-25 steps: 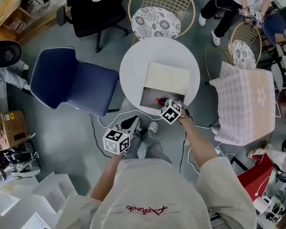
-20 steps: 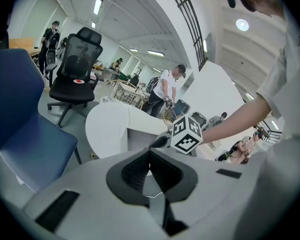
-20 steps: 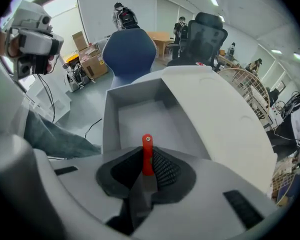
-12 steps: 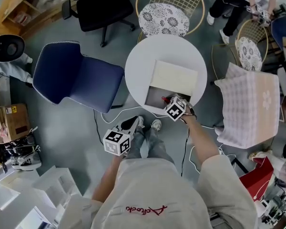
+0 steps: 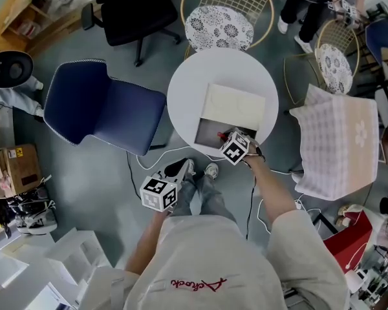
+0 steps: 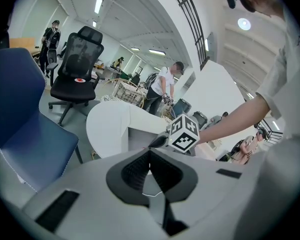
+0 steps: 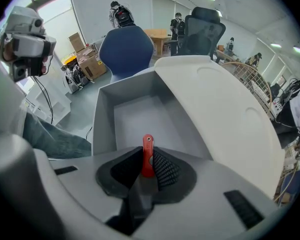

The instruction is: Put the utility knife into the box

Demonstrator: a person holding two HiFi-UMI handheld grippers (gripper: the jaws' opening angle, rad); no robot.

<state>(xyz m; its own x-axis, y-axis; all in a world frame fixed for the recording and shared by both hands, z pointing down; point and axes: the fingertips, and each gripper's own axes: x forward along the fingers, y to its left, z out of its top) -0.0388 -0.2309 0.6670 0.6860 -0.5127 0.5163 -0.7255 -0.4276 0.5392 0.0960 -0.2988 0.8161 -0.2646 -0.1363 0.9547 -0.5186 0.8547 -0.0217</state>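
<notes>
The round white table [image 5: 184, 92] has slid a little in the head view over the last second, but that is the camera's own shift. On the table, the box [image 5: 205, 133] lies with its pale lid [image 5: 234, 107] thrown back to the far side, just as it did a second ago. The right gripper [image 5: 227, 141] has stayed at the near right corner of the box, so I judge that the drop has not been made yet.

The left gripper [image 5: 176, 172] hangs low by the person's legs, off the table's near edge and well apart from the box. Its own view shows its claw pinched together with nothing in it.

The head view gives only a red speck of the utility knife [image 7: 147, 156] at the box's near edge. The right gripper view shows what that view cannot. The claw is closed tight on the red handle, and the knife stands up between the pads. Its tip points over the near wall towards the bare grey floor of the box. The knife is above the box but not inside it, so it probably has to go lower or further forward before the claw opens.
</notes>
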